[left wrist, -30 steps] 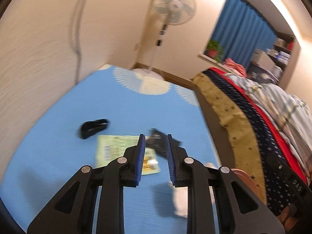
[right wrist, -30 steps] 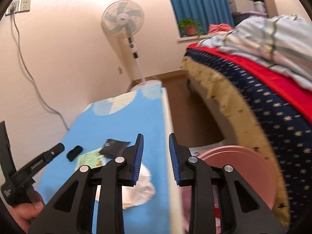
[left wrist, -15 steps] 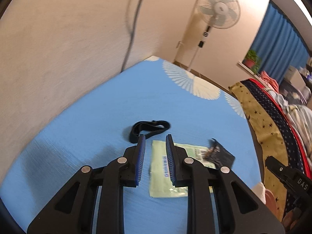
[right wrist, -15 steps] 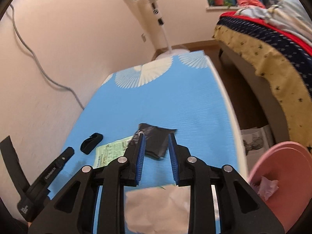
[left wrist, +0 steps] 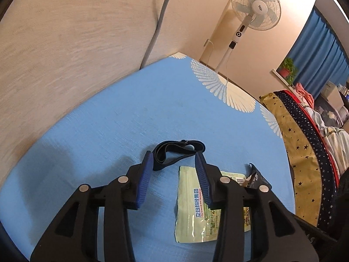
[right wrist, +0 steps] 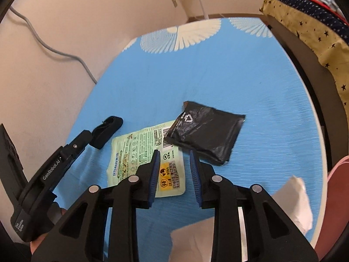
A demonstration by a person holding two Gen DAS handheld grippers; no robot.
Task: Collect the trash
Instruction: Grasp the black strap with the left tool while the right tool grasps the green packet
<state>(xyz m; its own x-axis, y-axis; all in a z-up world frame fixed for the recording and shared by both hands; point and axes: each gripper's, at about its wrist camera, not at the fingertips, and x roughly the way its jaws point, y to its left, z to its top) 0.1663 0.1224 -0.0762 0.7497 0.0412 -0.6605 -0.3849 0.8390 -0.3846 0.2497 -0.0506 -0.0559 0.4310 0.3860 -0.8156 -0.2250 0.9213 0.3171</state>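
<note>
Blue woven tabletop (right wrist: 250, 83), crinkled black pouch (right wrist: 207, 131)

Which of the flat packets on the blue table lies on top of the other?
The black packet. Its near corner overlaps the far edge of the pale green printed packet, which lies flat on the blue table beneath it.

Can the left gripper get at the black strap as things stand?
Probably yes. The left gripper points at the black strap just past its fingertips, its jaws opening with nothing between them yet. The strap lies clear of the green packet on the blue cloth.
</note>
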